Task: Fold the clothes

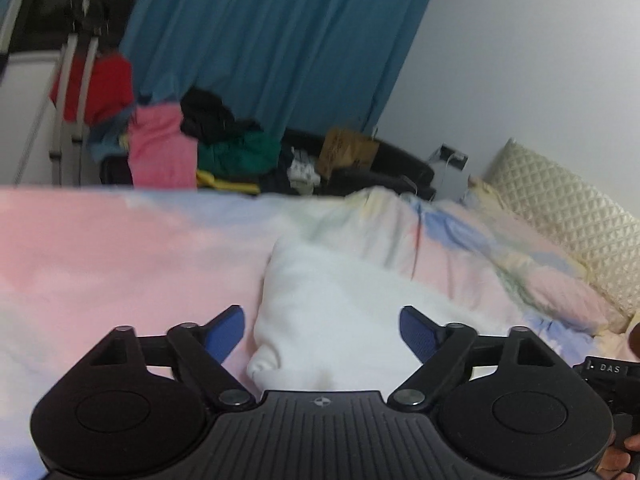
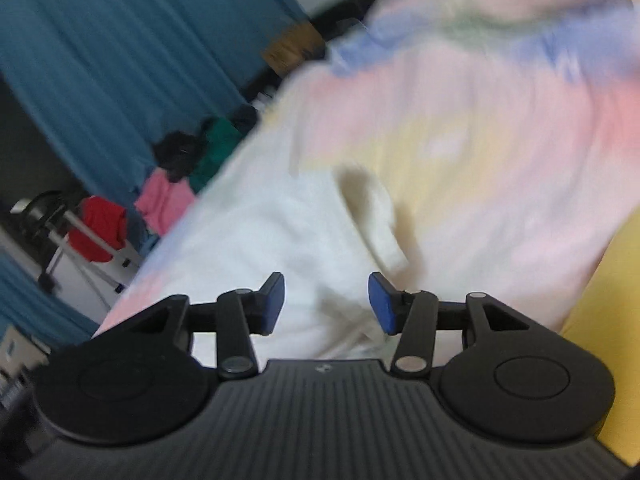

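- A white garment [image 1: 332, 304] lay bunched on a pastel bedspread [image 1: 120, 256], directly ahead of both grippers — thick and soft, apparently a sweatshirt, though blur kept the type uncertain.
- The left gripper [image 1: 322, 336] stood with its blue pads spread wide, the garment showing between them but touched by neither pad; nothing was held.
- The right gripper [image 2: 327, 304] was parted to a middling gap over the same white cloth [image 2: 272, 232], its pads also clear of the fabric.
- Judged from that, the step in hand fell between grasps: the garment lay released on the bed and still looked rumpled, so the fold appeared unfinished.
- The next move would call for each gripper to pick an edge or corner and close on a single layer — hard to single out in cloth this bulky.
- Only the left view showed the quilted cream pillow [image 1: 568, 216] at the head of the bed, and a sliver of the person's hand [image 1: 628, 452] on the other tool.
- Only the right view showed a yellow cloth [image 2: 600, 312] beside the bedspread.
- Both views took in the teal curtain [image 1: 280, 40] and a heap of unfolded clothes [image 1: 200, 144] beyond the bed.
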The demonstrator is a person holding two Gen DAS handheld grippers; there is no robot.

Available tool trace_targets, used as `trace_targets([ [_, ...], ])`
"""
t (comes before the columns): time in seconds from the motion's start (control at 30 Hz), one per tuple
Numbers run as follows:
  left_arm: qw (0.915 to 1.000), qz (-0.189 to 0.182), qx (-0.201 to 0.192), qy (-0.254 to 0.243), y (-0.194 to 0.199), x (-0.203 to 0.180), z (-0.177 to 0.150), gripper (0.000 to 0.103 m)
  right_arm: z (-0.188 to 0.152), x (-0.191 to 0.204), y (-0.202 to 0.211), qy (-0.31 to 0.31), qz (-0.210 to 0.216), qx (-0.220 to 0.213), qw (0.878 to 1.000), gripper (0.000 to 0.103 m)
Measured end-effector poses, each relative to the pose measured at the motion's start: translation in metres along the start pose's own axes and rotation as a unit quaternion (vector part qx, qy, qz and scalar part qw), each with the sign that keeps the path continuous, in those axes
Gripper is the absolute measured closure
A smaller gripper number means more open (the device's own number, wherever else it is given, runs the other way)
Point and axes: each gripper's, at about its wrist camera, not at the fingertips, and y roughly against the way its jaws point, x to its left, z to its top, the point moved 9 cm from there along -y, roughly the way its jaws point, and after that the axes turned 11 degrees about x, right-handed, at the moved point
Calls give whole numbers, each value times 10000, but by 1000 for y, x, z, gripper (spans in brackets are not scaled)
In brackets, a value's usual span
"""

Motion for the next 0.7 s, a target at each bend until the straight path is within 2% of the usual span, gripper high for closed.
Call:
trace_targets([
  [0.1, 9994, 141, -242, -184, 48, -23, 13, 1, 10, 26, 38, 443, 52, -207, 9988, 53],
  [0.2, 9981, 211, -451, -370, 96, -46, 18, 0, 15, 51, 71, 934, 104, -417, 9947, 53],
  [0.3, 9974, 236, -538, -425, 137, -64, 16, 0, 8, 71, 109, 1337, 214, -656, 9886, 33],
  [0.37, 9967, 281, -604, -457, 164, -74, 9, 0, 2, 84, 132, 1517, 367, -878, 9838, 13],
  [0.53, 9953, 467, -725, -431, 220, -85, -18, 0, -22, 105, 162, 2084, 370, -1205, 9699, 14],
  [0.7, 9922, 738, -942, -355, 253, -82, -52, 0, -63, 118, 171, 2412, 241, -1267, 9619, 14],
])
